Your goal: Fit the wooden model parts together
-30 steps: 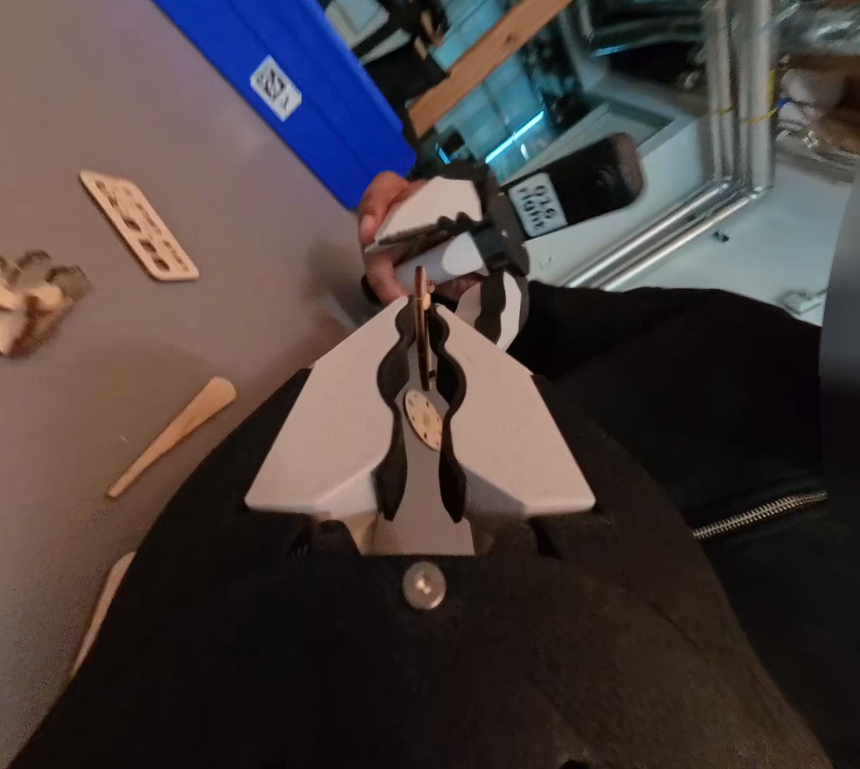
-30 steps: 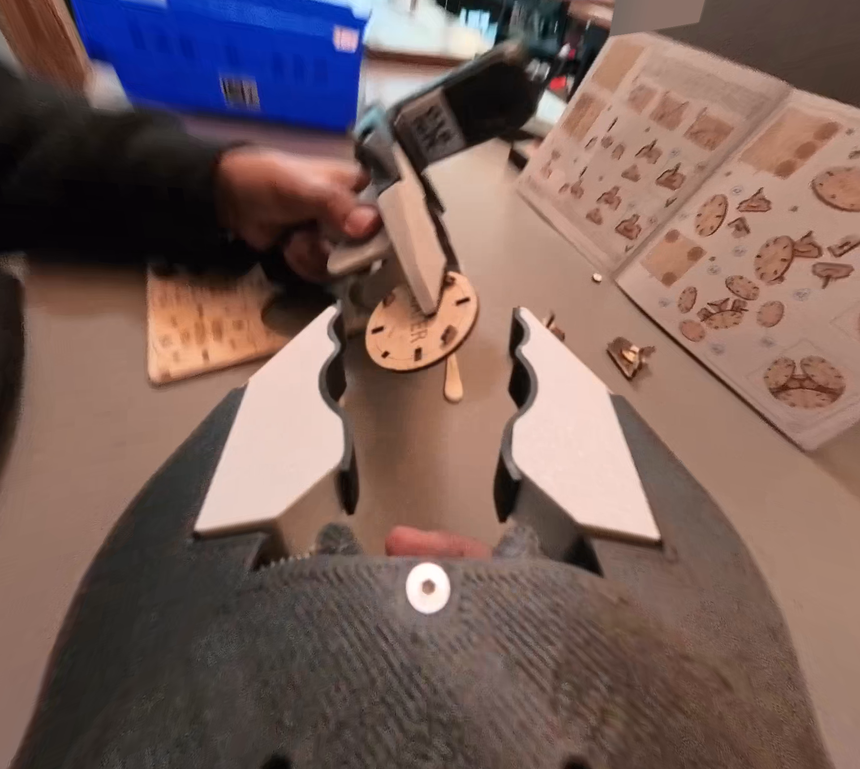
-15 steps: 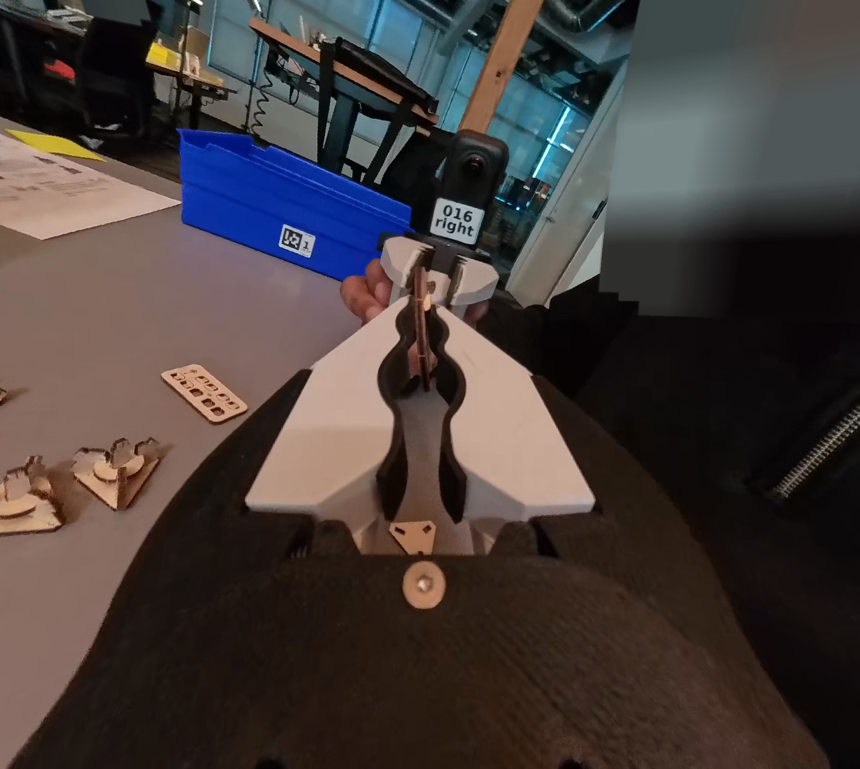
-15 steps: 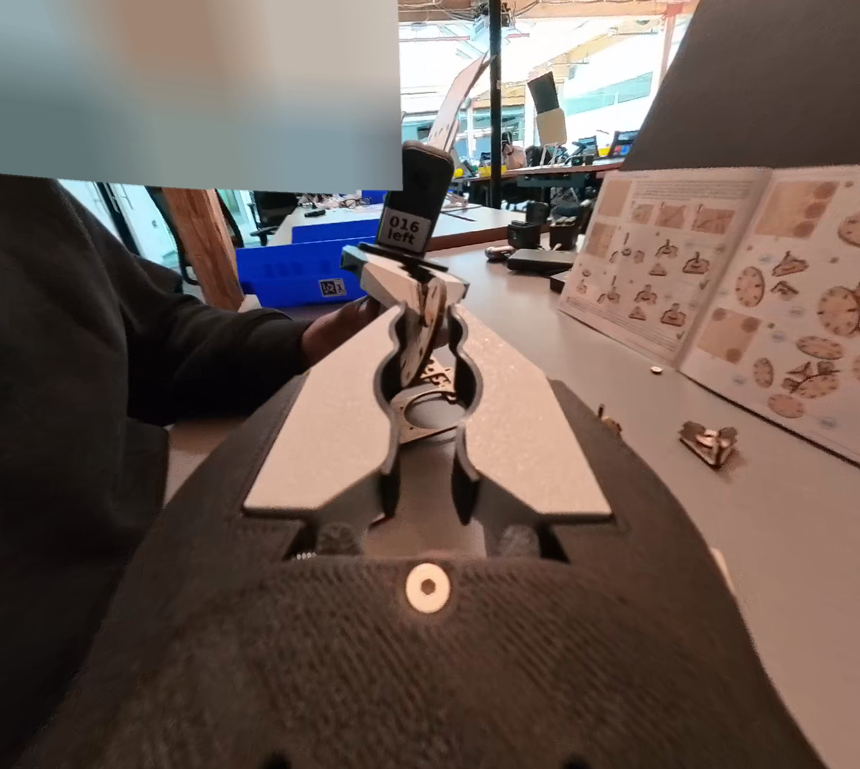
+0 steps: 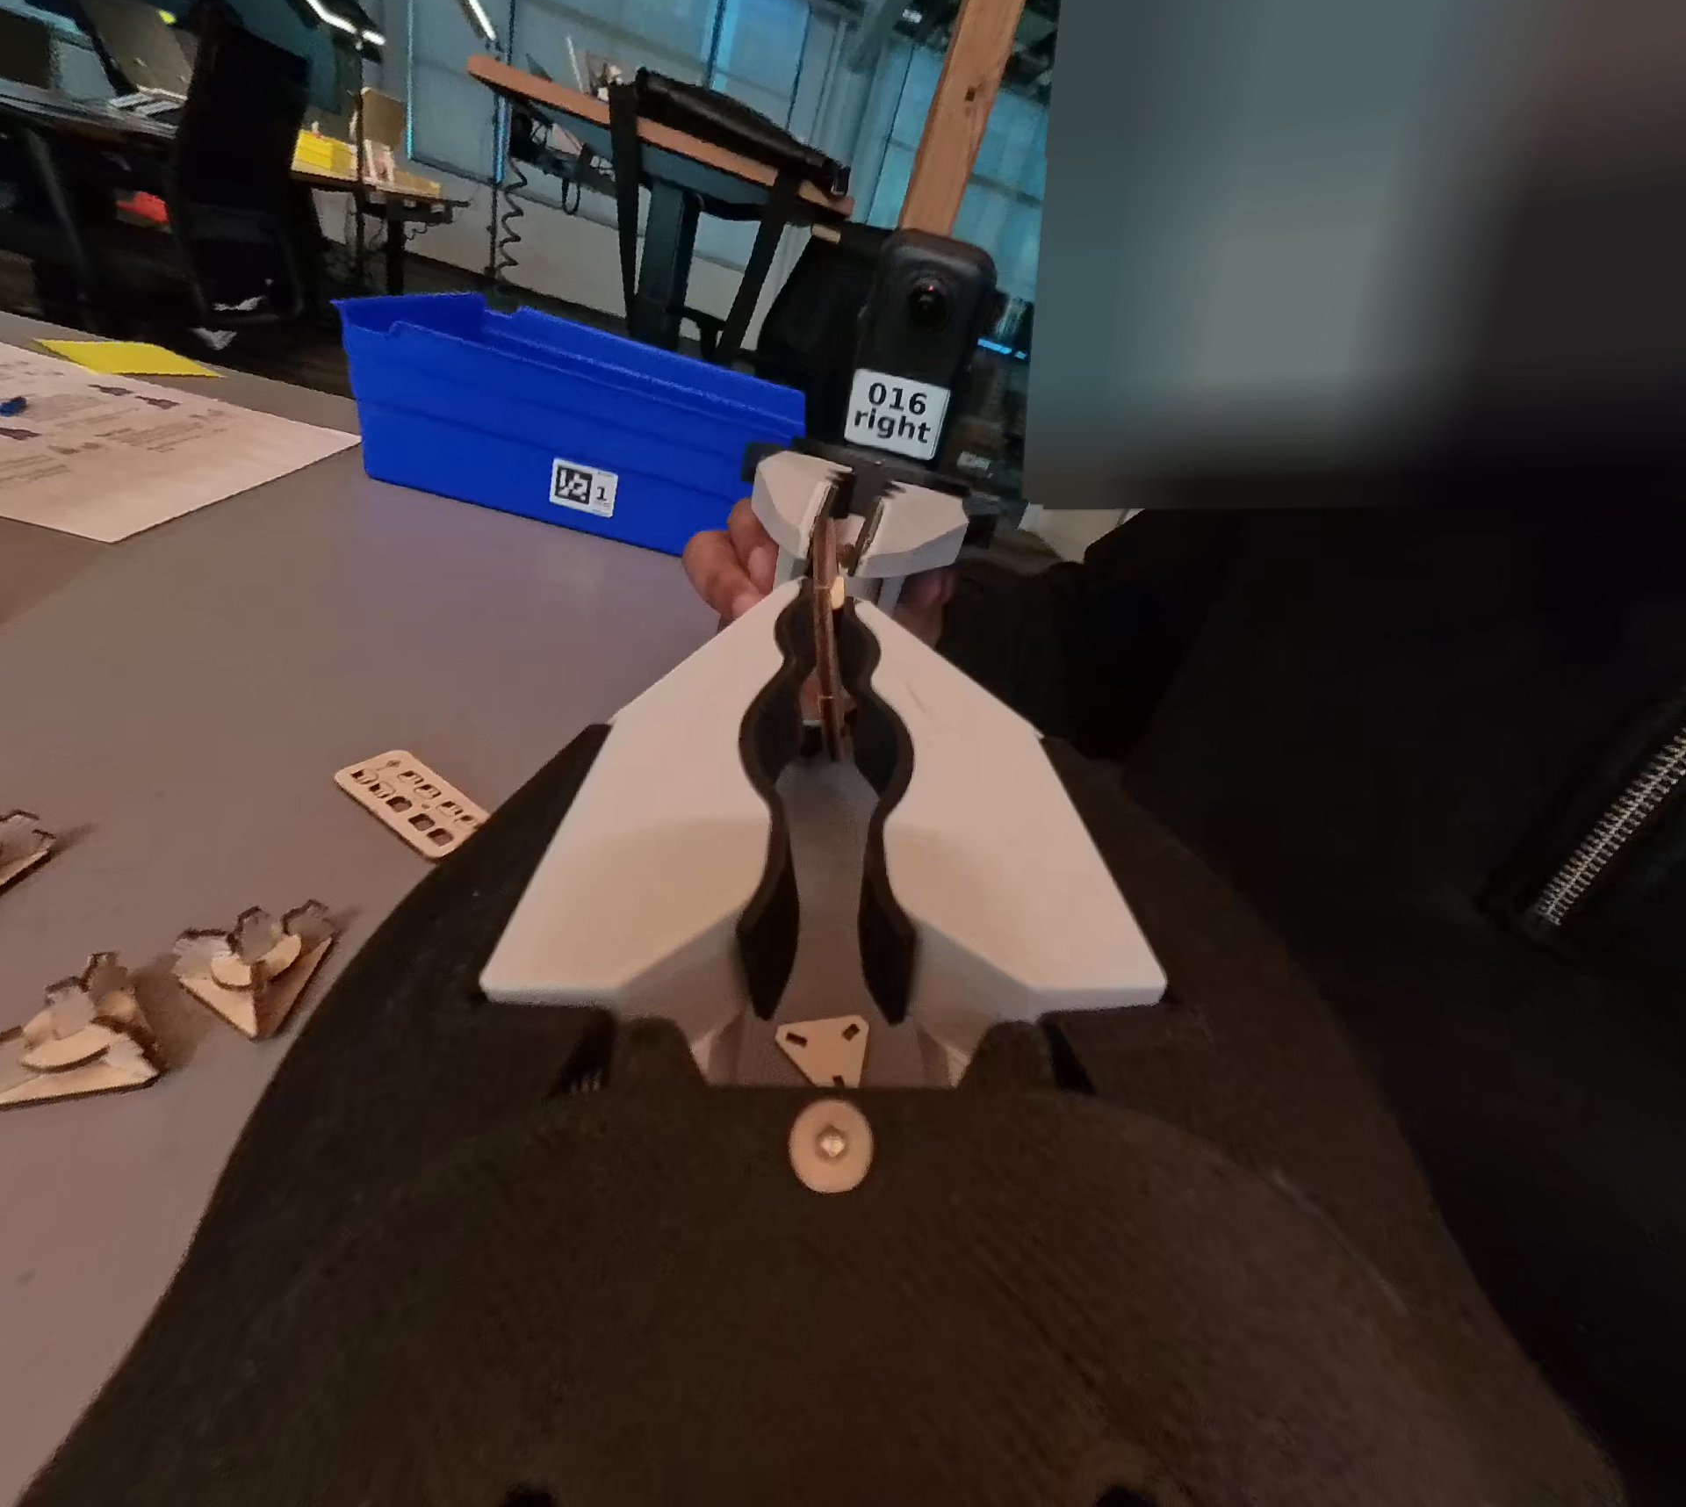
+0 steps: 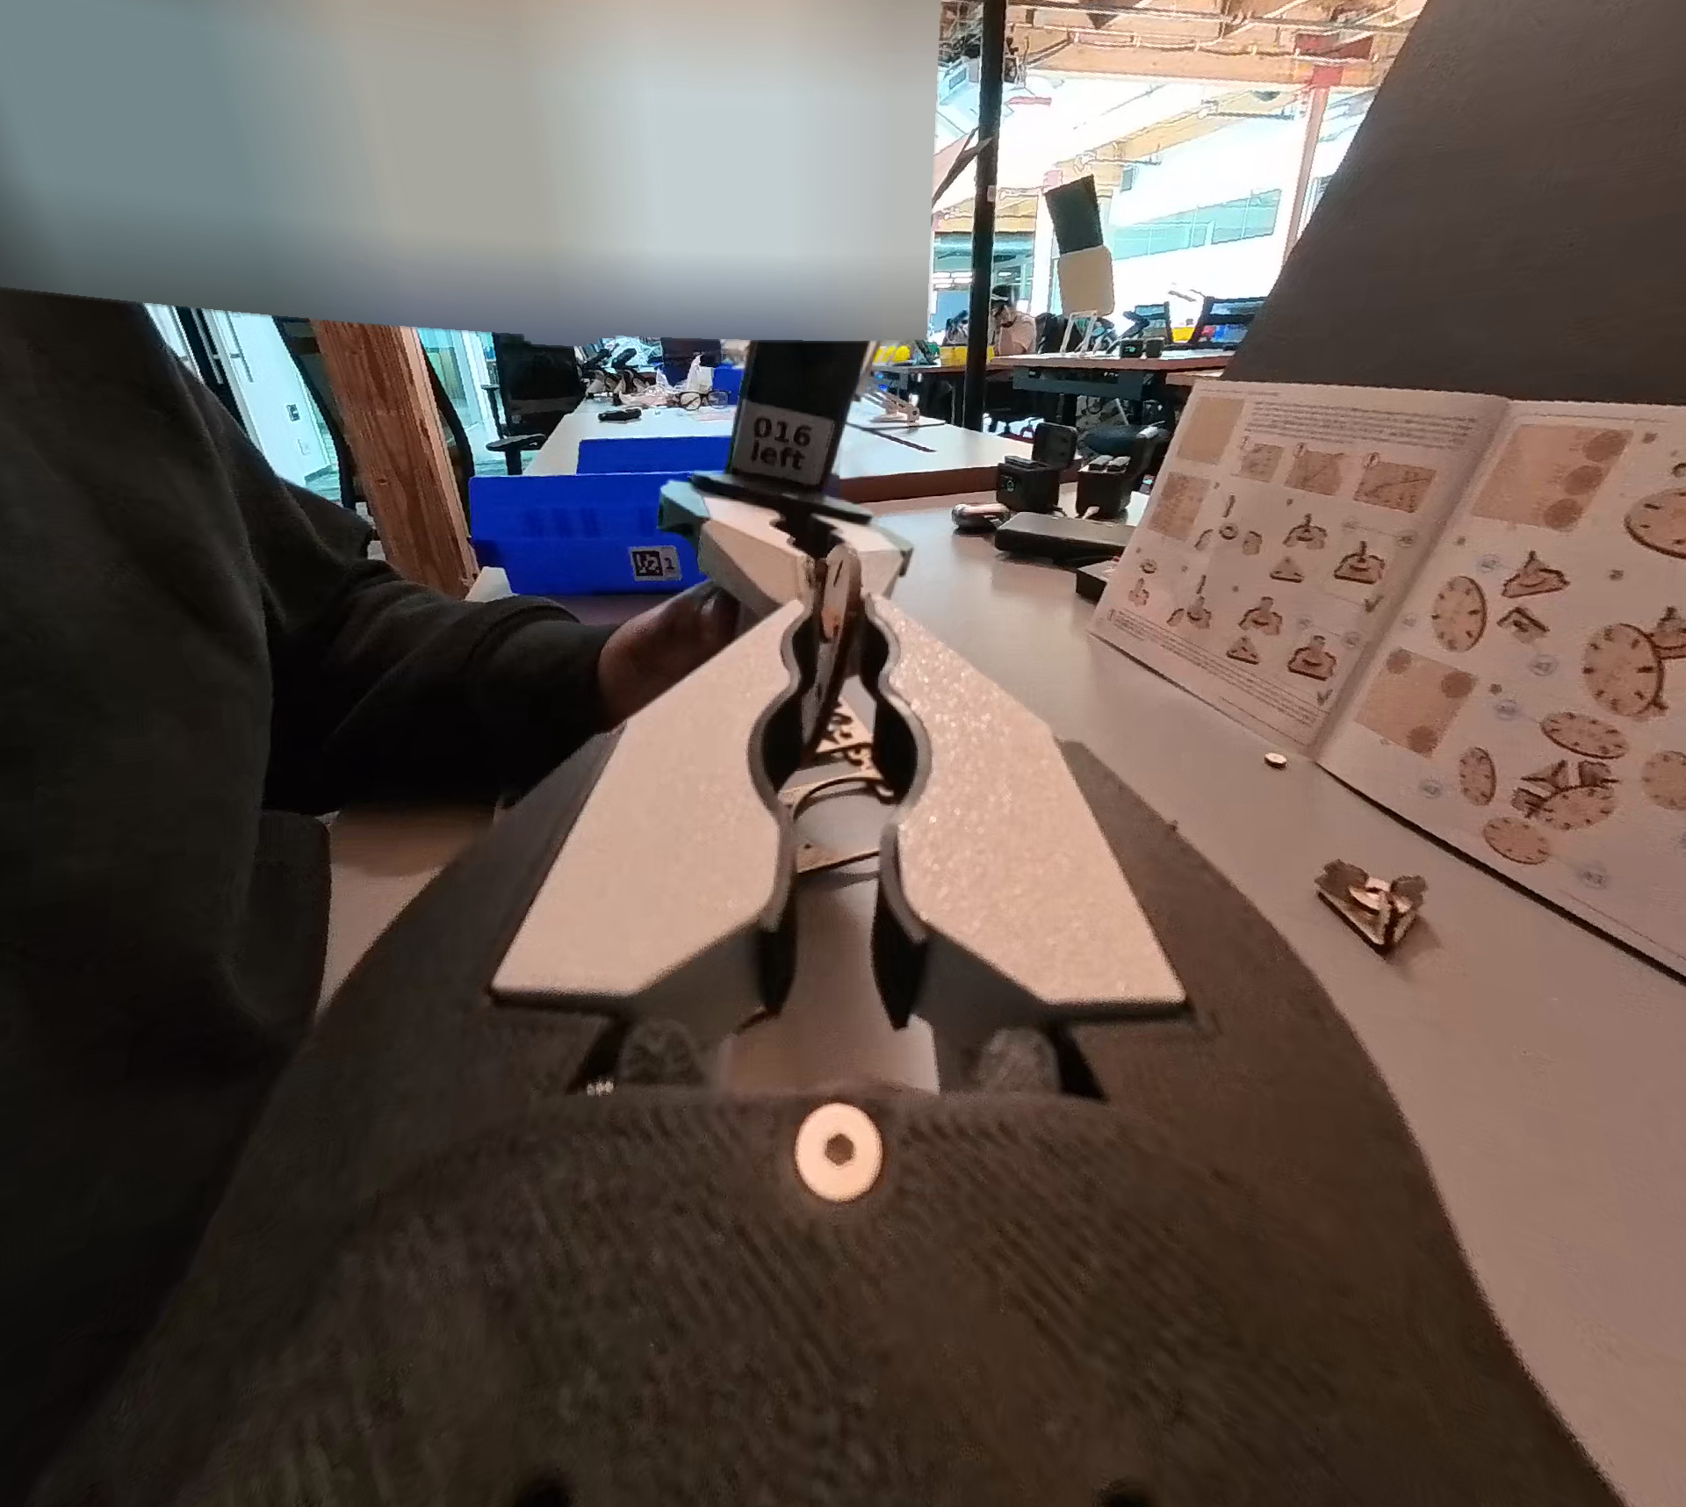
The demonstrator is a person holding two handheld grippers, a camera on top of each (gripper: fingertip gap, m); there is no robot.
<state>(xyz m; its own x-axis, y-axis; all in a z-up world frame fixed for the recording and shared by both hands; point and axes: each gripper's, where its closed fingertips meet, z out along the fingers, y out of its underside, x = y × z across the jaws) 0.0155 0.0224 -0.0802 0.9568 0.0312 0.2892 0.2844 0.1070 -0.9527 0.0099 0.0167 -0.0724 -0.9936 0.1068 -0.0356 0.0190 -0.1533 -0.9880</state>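
Left wrist view: going from the left, small wooden assemblies (image 5: 251, 961) and a punched wooden strip (image 5: 411, 799) lie on the grey table (image 5: 274, 642), with a blue bin (image 5: 547, 414) behind. In the middle, the left gripper (image 5: 826, 615) has its jaws drawn together on a thin wooden disc (image 5: 828, 678), seen edge-on and standing upright between the black pads. Facing it, fingertip to fingertip, the right gripper (image 5: 844, 551) is nearly closed on the far edge of the same disc, so both grippers have it at once, lifted clear of the table. A small triangular wooden piece (image 5: 826, 1048) lies below on the table.

In the right wrist view the same meeting shows from the other side: a dark sleeve (image 6: 274, 642) at left, then the disc (image 6: 835, 624) turned slightly so its pale face shows, pinched at the tips of both grippers. Whether the right pads press hard or only just touch is hard to tell. To the right an open instruction booklet (image 6: 1368, 596) stands on the table, with one more wooden assembly (image 6: 1368, 902) near it.

The disc looks like laser-cut plywood: very light, stiff across its face, yet thin enough to snap or split at its slots if twisted. Smooth faces could slip between the pads. The flat faces near the rim seem the safest hold, with both grippers kept in one plane.
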